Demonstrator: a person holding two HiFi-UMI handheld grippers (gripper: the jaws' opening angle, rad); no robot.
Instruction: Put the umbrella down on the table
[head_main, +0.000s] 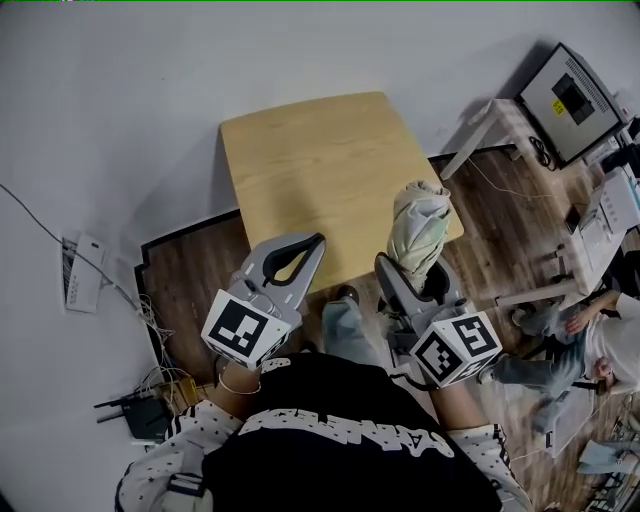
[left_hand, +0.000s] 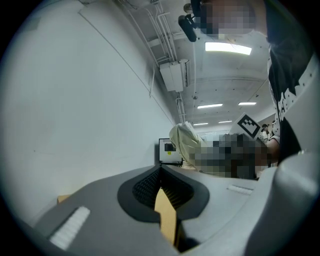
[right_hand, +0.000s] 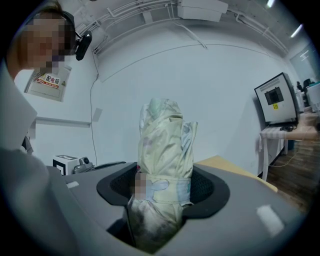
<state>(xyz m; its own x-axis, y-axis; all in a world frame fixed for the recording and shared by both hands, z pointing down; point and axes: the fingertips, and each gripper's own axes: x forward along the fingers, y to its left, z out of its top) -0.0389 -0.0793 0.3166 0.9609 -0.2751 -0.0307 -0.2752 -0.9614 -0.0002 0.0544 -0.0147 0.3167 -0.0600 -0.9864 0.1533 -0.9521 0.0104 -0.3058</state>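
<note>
The umbrella (right_hand: 163, 150) is folded into a plump, wrinkled bundle of pale cream cloth with a faint green cast, bound round its lower part by a printed strap (right_hand: 162, 187). It stands up out of the right gripper (right_hand: 161, 195), whose grey jaws are clamped on the bundle just at the strap, dark ribbed pads pressing either side. In the head view it is held in the air over the near right corner of the table (head_main: 320, 165), not lying on it.

The left gripper (head_main: 316, 244) has its jaws closed tip to tip with nothing between them, near the table's near edge.

The table top is light wood with rounded corners. Under it runs a dark plank floor (head_main: 200, 280); behind rises a plain white wall (head_main: 120, 110). A monitor (head_main: 570, 98) sits on a white desk (head_main: 500, 125) to the right, and loose cables (head_main: 150, 320) lie at the left.
</note>
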